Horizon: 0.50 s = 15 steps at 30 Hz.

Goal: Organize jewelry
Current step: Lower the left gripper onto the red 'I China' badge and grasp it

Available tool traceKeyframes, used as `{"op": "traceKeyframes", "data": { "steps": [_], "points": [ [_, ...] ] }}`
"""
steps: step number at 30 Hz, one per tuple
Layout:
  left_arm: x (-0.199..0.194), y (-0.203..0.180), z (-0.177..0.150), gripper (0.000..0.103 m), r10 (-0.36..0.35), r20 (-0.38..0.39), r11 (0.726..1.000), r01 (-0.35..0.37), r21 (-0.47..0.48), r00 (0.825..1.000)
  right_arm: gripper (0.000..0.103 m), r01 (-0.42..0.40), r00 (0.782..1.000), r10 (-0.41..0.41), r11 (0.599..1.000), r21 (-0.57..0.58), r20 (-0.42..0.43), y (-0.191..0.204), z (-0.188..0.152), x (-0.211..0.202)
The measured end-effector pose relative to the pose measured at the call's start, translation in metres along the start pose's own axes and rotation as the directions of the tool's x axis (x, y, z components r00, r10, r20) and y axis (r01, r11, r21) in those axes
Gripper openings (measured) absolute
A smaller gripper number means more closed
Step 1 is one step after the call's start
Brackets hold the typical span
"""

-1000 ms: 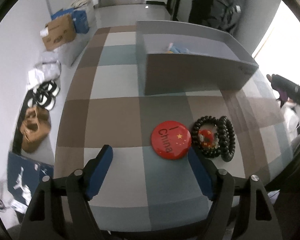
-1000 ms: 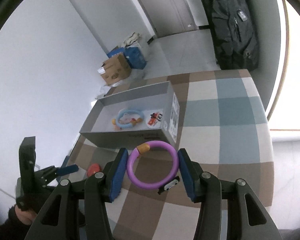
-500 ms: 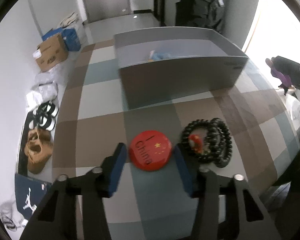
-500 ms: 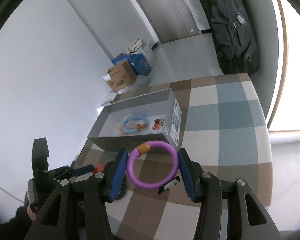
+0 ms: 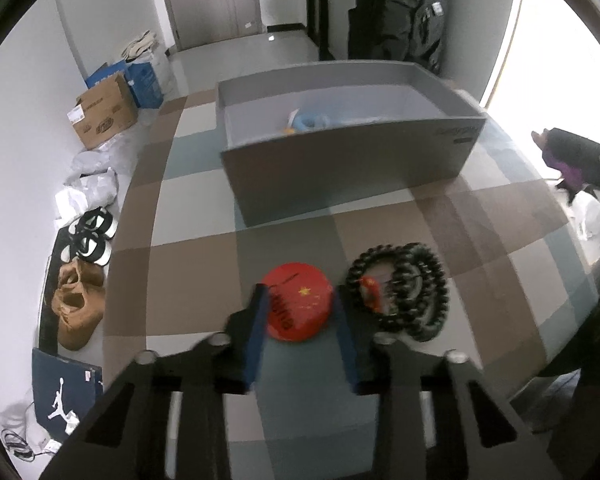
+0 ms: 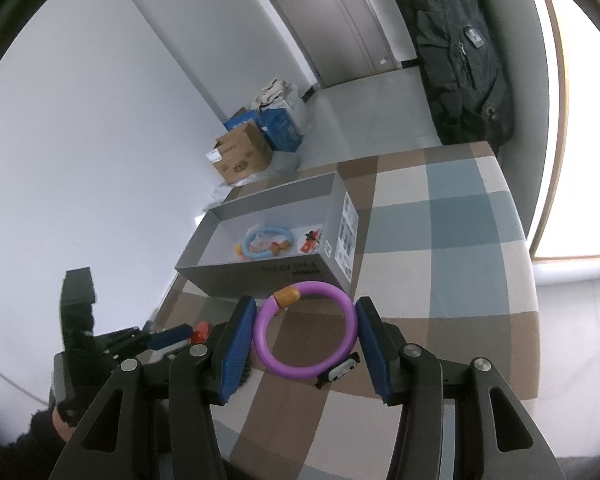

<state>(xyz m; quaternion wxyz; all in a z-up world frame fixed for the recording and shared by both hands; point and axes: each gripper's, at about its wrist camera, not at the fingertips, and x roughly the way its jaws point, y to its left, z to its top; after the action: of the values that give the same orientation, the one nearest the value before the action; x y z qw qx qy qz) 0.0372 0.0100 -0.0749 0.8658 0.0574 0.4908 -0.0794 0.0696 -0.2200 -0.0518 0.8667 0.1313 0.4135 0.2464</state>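
Note:
In the left wrist view my left gripper has its blue pads closed against both sides of a round red China badge on the checked tablecloth. Black bead bracelets with a red charm lie just right of it. My right gripper is shut on a purple ring bracelet with an orange bead, held above the table near the grey box. The box holds a blue ring bracelet and a small red item. The box also shows in the left wrist view.
The checked tablecloth covers the table. On the floor to the left lie a cardboard box, shoes and a brown bag. A dark jacket hangs at the back. The table edge runs close on the left.
My left gripper moved forward to the red badge and its jaws closed from wide open onto it. My right gripper kept holding the purple bracelet and rose slightly.

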Motion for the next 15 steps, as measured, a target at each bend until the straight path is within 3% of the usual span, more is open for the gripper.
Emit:
{"op": "traceKeyframes", "data": {
  "steps": [3, 7, 11, 15],
  "points": [
    [0.003, -0.004, -0.001, 0.021, 0.013, 0.006, 1.000, -0.013, 0.026, 1.000, 0.050, 0.002, 1.000, -0.002, 1.000, -0.001, 0.001, 0.001, -0.001, -0.001],
    [0.002, 0.005, -0.001, 0.021, -0.034, 0.009, 0.999, 0.034, -0.018, 0.999, 0.050, 0.001, 1.000, -0.001, 1.000, 0.000, 0.005, 0.000, -0.001, -0.002],
    [0.004, 0.009, 0.001, 0.023, -0.026, 0.002, 0.999, 0.026, -0.037, 1.000, 0.050, 0.001, 1.000, -0.001, 1.000, 0.002, 0.007, 0.001, -0.002, -0.002],
    [0.009, 0.009, 0.000, 0.048, 0.017, -0.021, 0.999, -0.018, -0.044, 1.000, 0.050, -0.003, 1.000, 0.003, 1.000, -0.002, 0.012, 0.002, -0.004, -0.004]
  ]
}}
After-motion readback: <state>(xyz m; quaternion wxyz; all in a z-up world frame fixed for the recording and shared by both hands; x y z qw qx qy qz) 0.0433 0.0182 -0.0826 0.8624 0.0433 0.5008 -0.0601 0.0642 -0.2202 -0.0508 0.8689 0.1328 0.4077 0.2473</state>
